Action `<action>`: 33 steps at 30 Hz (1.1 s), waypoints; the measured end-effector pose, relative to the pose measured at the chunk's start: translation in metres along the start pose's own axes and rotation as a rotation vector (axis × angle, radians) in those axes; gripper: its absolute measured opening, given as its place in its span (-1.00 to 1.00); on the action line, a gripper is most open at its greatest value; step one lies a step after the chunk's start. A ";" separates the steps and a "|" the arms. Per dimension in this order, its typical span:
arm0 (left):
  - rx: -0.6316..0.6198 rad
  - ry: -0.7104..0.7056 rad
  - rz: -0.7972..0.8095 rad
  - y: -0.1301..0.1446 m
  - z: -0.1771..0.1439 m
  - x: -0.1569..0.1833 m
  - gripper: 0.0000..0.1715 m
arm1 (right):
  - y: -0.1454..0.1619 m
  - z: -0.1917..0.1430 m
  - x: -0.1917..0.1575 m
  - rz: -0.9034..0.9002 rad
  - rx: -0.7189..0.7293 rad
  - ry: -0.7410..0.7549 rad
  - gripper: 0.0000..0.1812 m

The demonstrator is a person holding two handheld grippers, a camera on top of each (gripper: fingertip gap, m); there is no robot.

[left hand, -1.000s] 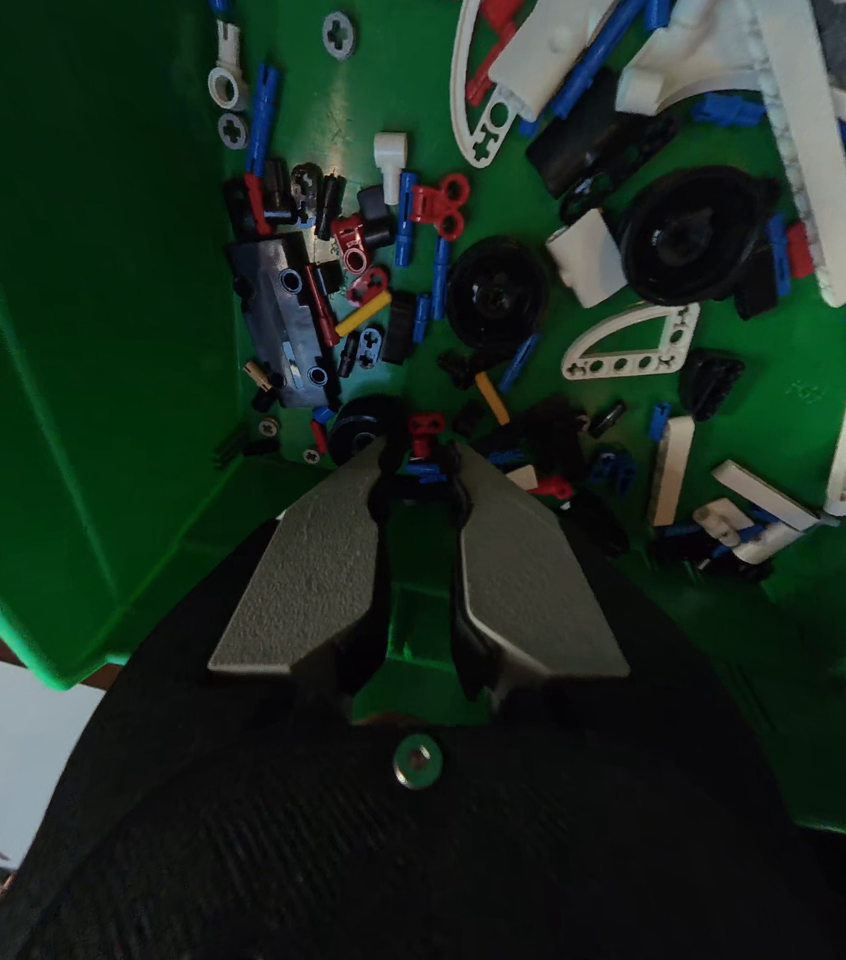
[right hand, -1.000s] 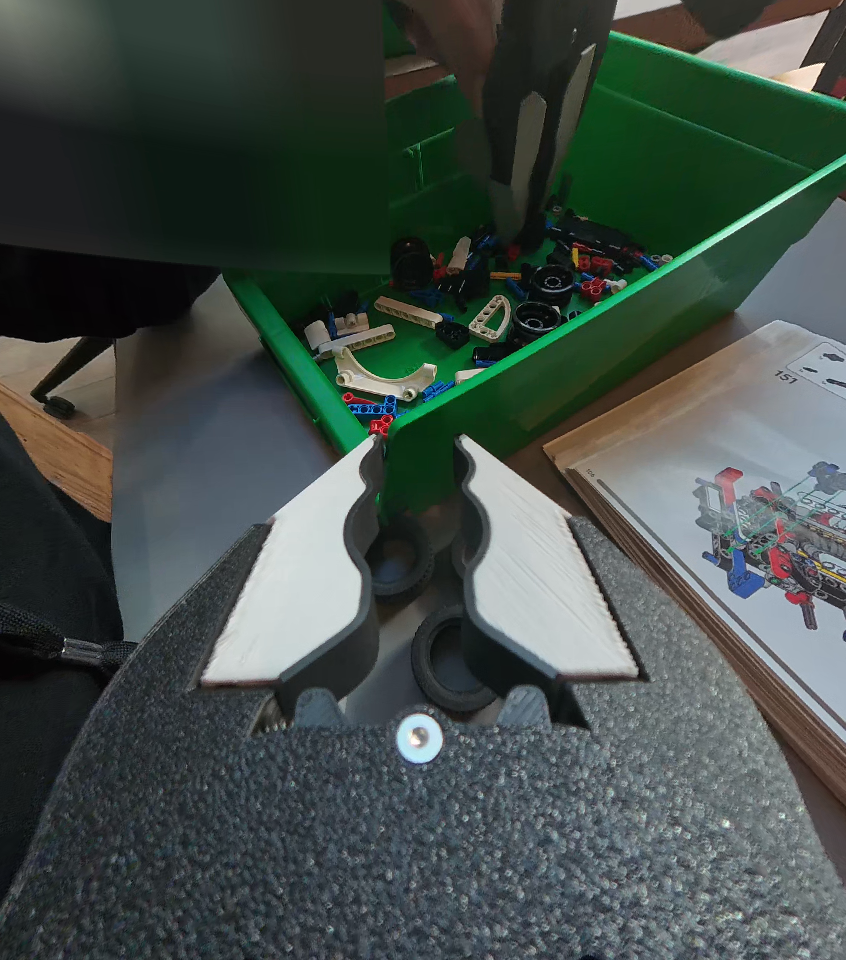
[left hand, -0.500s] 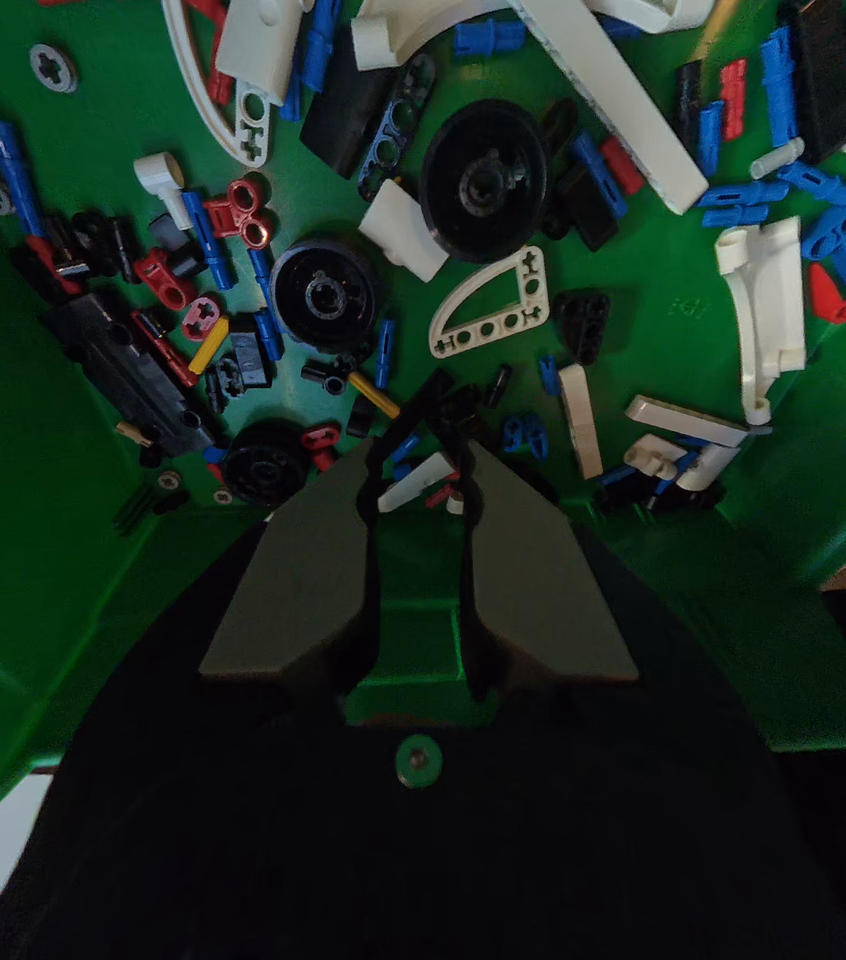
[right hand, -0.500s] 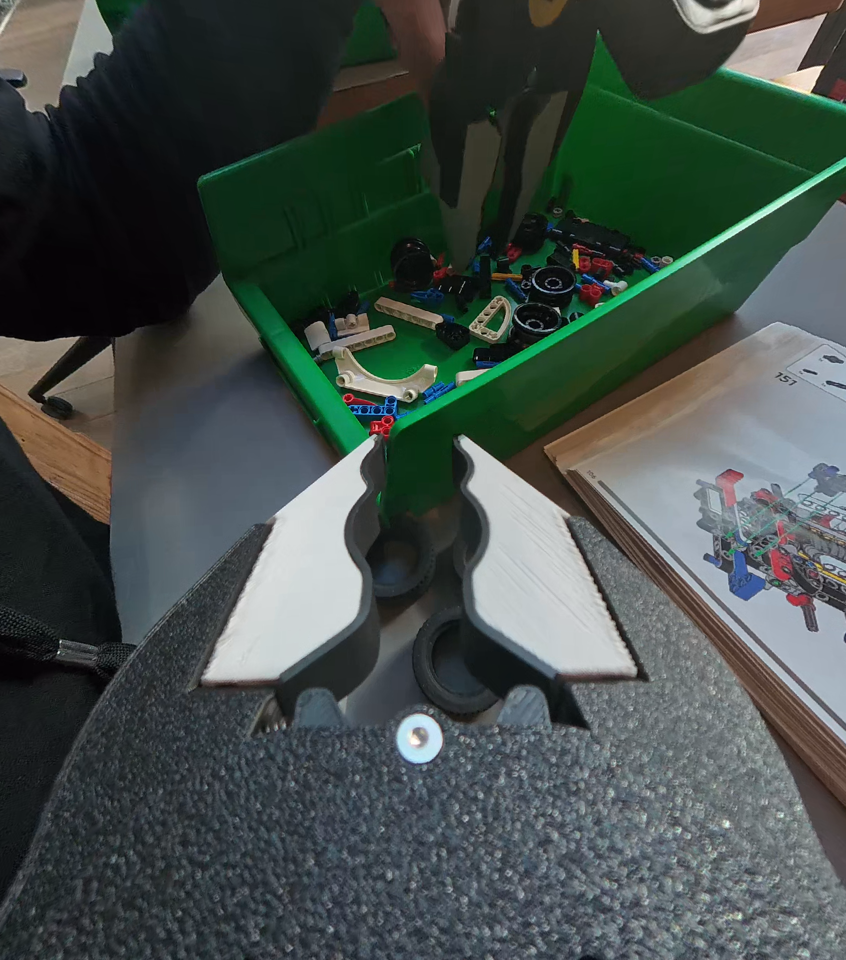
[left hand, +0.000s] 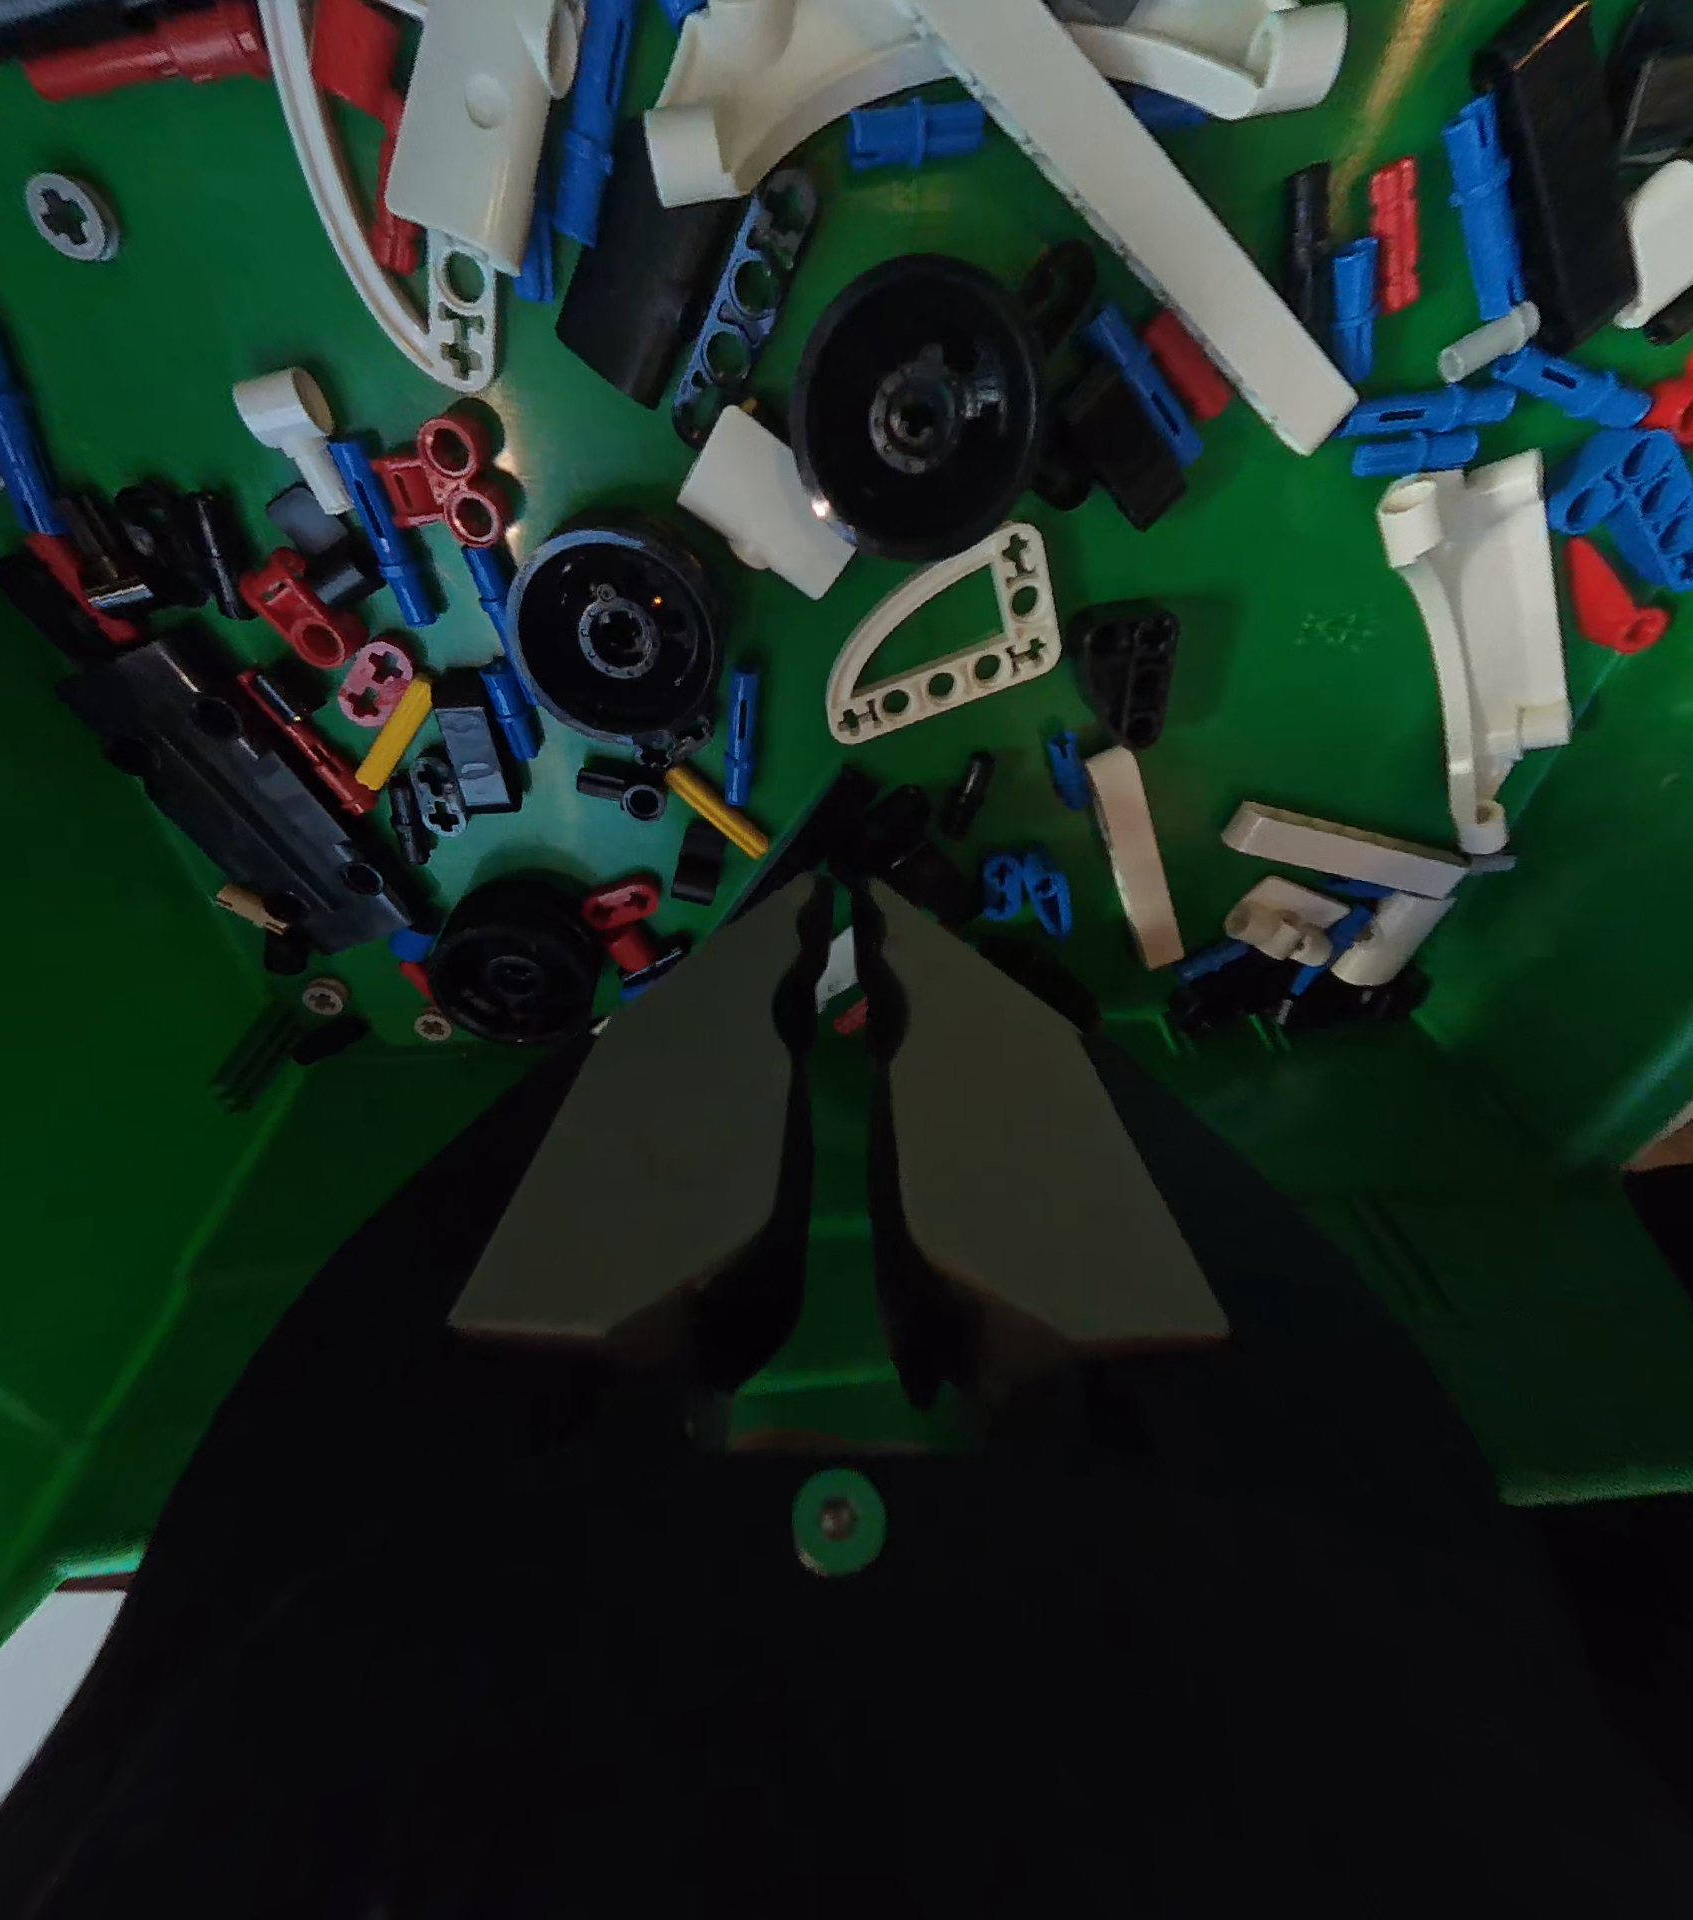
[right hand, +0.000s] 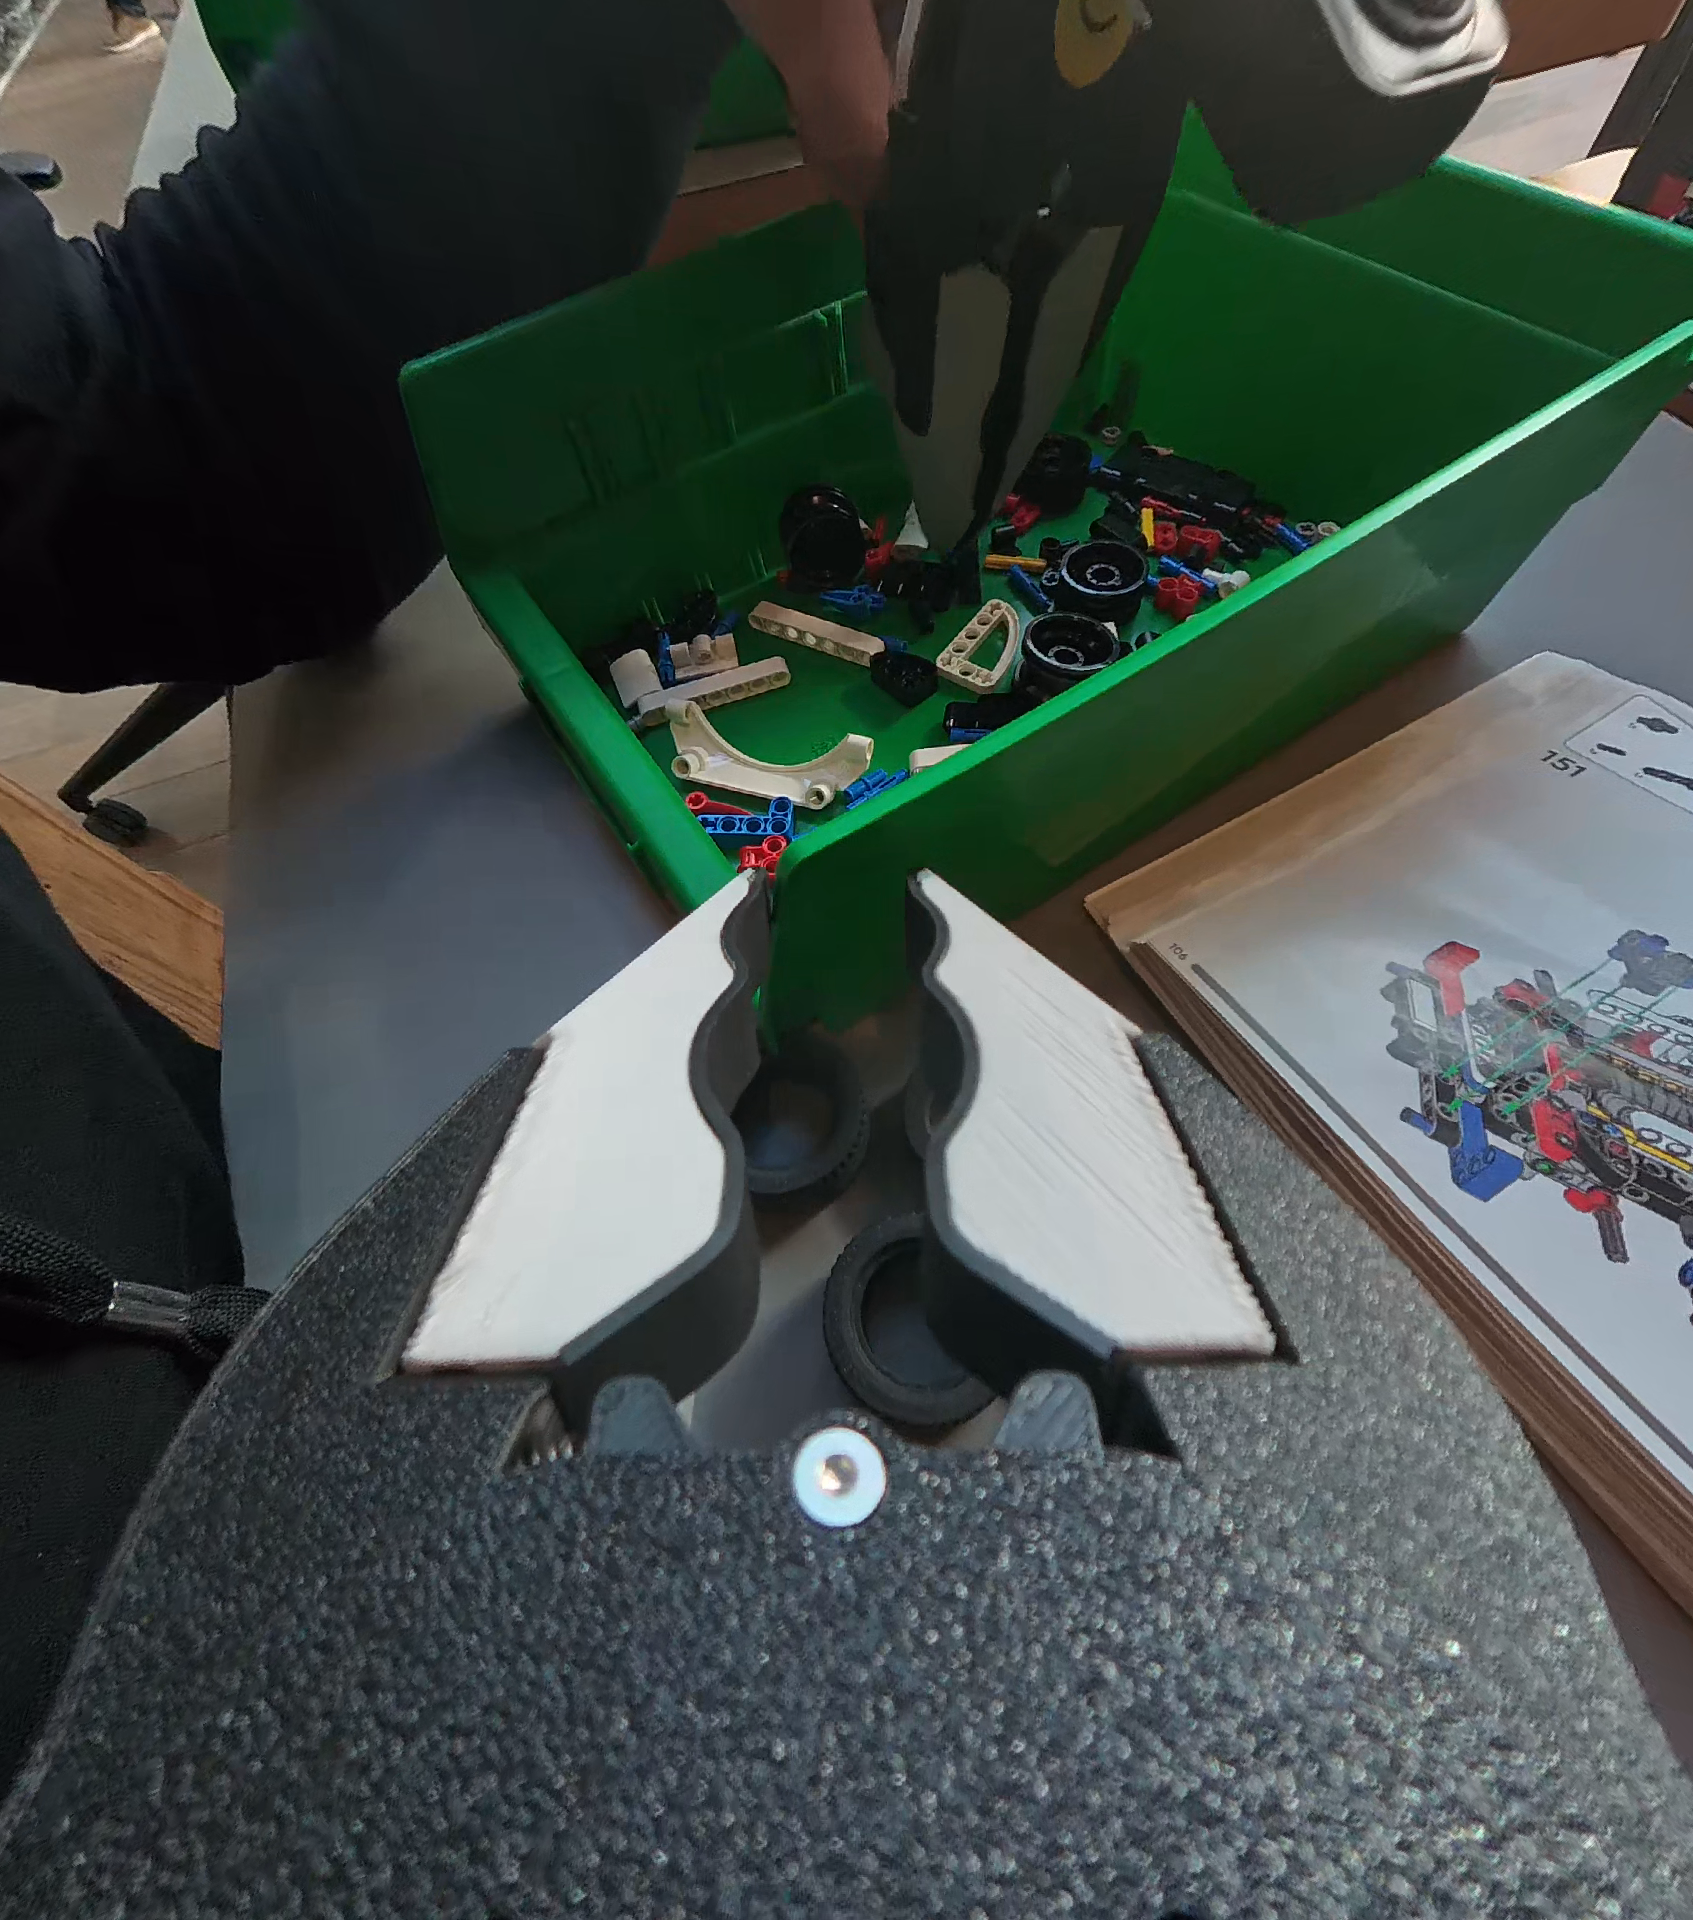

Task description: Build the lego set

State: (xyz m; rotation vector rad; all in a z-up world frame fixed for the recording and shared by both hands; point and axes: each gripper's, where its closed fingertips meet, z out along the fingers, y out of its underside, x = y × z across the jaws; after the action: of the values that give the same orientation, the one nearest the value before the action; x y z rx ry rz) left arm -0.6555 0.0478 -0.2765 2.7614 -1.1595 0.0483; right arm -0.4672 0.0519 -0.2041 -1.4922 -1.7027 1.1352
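Closing in since a moment ago, the left gripper [left hand: 840, 883] now has its fingers drawn to a narrow slit, tips down among small black pieces [left hand: 883, 821] on the floor of the green bin [left hand: 146, 1195], though I cannot tell whether they actually grip one. Loose lego parts lie all around them: black wheels [left hand: 618, 623], a white curved frame [left hand: 946, 639], blue pins [left hand: 740, 717]. Outside the bin, the right gripper [right hand: 837, 904] hangs spread and empty over black tyres [right hand: 800, 1127] on the grey table [right hand: 406, 935], beside the instruction booklet [right hand: 1548, 1039]

Left tool [left hand: 839, 883] nearly closed, right tool [right hand: 839, 894] agape
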 end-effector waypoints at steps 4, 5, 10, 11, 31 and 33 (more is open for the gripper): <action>-0.026 -0.012 0.003 0.006 0.003 0.002 -0.90 | -0.002 -0.003 0.001 0.004 0.013 0.001 -0.72; -0.007 -0.020 -0.001 0.004 0.000 0.001 -0.91 | -0.003 -0.003 0.001 0.002 0.015 0.003 -0.72; -0.033 -0.056 0.006 0.007 0.003 0.005 -0.96 | -0.010 -0.012 0.002 -0.002 0.060 0.013 -0.74; -0.052 -0.069 0.007 0.008 0.005 0.004 -0.96 | -0.010 -0.013 0.002 0.001 0.068 0.013 -0.73; -0.028 -0.163 -0.115 0.005 0.007 0.002 -0.93 | -0.007 -0.059 -0.004 0.001 0.186 0.023 -0.76; -0.004 -0.182 -0.125 0.004 0.003 0.002 -0.93 | -0.006 -0.063 -0.004 0.003 0.191 0.026 -0.76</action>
State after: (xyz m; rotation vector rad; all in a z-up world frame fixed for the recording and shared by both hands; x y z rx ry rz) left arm -0.6571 0.0436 -0.2788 2.8769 -1.0195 -0.2227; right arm -0.4149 0.0608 -0.1697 -1.3853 -1.5284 1.2377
